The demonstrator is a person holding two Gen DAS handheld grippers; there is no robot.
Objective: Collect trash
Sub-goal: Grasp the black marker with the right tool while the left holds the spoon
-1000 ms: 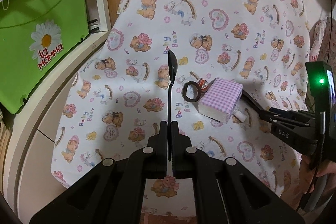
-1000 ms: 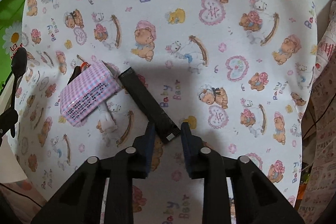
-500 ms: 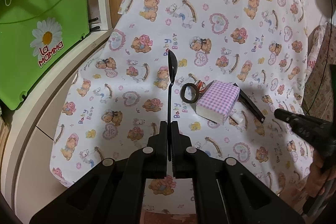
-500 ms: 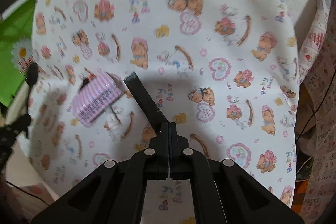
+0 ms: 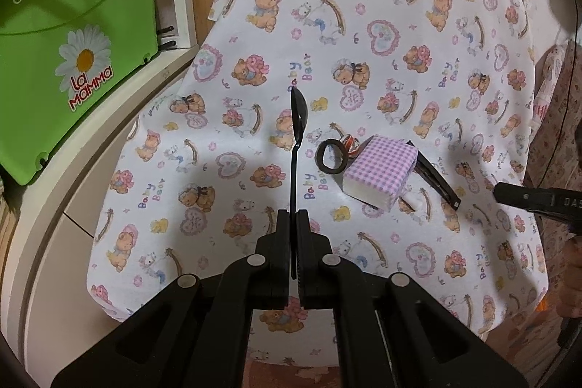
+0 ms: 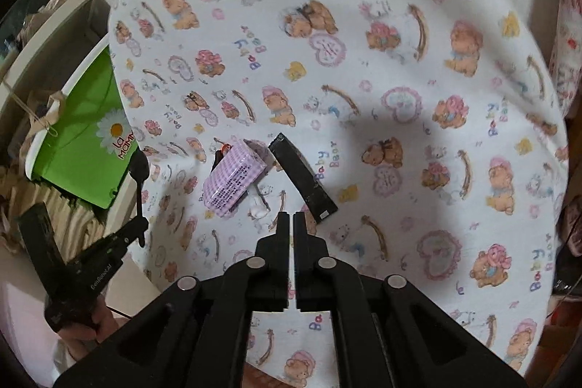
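Right now my left gripper [image 5: 294, 219] is clamped on a black spoon [image 5: 297, 119], whose bowl sticks straight out ahead of the fingers above the cloth [image 5: 400, 68]. My right gripper [image 6: 290, 220] has its jaws pressed together with nothing between them. Just ahead and right of its tips lies a black strip [image 6: 303, 182]; ahead and left sits a checked pack [image 6: 232, 182]. Far off to its left stands a green bin [image 6: 83, 140].

Tissue pack [image 5: 380, 174] lies between ring [image 5: 330, 156] and bar [image 5: 436, 176].
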